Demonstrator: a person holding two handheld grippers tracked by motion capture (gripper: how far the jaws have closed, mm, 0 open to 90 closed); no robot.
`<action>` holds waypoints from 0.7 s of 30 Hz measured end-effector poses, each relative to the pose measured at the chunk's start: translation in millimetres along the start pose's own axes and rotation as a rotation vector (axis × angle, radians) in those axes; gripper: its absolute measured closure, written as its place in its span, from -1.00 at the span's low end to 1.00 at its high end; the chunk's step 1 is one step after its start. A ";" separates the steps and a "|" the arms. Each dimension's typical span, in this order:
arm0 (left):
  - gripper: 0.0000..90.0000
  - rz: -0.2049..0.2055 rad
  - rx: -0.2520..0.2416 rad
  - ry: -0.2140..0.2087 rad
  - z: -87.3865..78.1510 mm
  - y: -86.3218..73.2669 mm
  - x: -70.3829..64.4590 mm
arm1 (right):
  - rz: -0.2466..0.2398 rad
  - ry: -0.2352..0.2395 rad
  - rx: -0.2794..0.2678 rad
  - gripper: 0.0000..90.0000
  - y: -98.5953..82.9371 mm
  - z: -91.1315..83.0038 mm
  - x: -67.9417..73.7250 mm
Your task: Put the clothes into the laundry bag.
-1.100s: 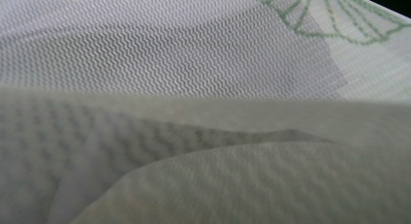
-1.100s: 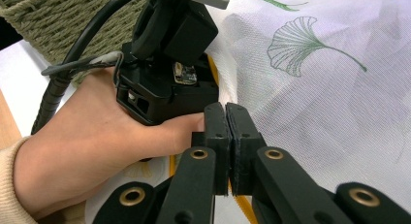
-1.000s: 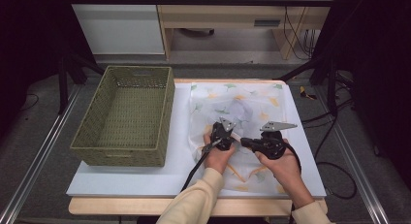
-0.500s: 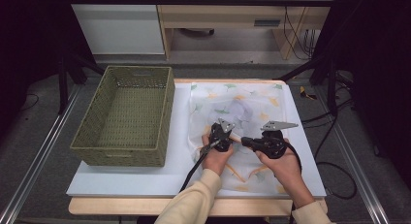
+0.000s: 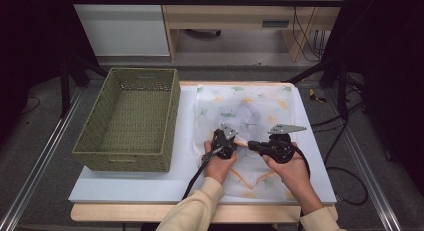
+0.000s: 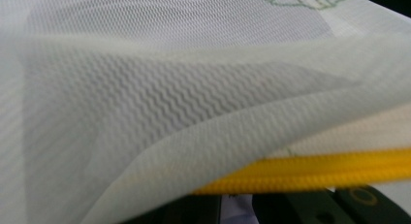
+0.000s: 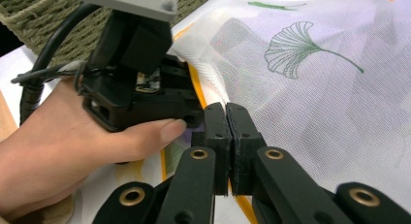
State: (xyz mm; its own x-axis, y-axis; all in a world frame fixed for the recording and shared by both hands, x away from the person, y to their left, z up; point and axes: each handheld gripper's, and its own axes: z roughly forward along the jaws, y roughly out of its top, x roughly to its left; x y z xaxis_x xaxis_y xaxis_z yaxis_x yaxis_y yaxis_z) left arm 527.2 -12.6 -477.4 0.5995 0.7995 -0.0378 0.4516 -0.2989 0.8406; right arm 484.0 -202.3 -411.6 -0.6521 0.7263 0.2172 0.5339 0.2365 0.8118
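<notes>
A white mesh bag (image 5: 250,106) printed with ginkgo leaves lies flat on the table, its yellow zipper (image 7: 195,88) along the near edge. My left gripper (image 5: 231,141) sits at the bag's middle, shut on a lifted fold of mesh (image 6: 169,112) beside the zipper (image 6: 315,173). My right gripper (image 5: 251,145) points left toward it, almost touching. In the right gripper view its jaws (image 7: 226,112) are pressed together with the yellow zipper tape pinched between them, just right of the left gripper (image 7: 186,95).
An empty green woven basket (image 5: 142,71) stands on the left of the white table top (image 5: 125,183). Metal rails run along both sides of the table. Cables lie on the floor at the right.
Both hands stay close together at the bag's middle. The left gripper has shifted very slightly toward the person.
</notes>
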 end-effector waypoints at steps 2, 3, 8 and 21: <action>1.00 0.009 0.007 -0.007 -4.8 -0.9 1.4 | -0.002 0.002 -0.004 0.98 0.8 0.3 0.1; 1.00 0.010 0.007 -0.008 -6.7 -1.5 2.2 | 0.001 0.004 -0.006 0.98 1.3 0.6 0.5; 1.00 0.001 -0.006 -0.016 -21.3 -5.4 8.9 | -0.001 0.010 -0.011 0.98 2.7 1.8 1.5; 1.00 -0.013 -0.066 -0.052 -81.9 -6.2 30.2 | 0.019 0.029 -0.026 0.98 7.1 5.0 3.8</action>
State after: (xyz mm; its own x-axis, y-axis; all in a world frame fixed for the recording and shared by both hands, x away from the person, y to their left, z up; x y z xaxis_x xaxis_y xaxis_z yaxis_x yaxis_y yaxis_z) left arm 488.3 56.1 -439.6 0.6285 0.7741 -0.0757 0.4159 -0.2522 0.8737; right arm 488.0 -194.6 -407.8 -0.6572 0.7117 0.2483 0.5327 0.2055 0.8210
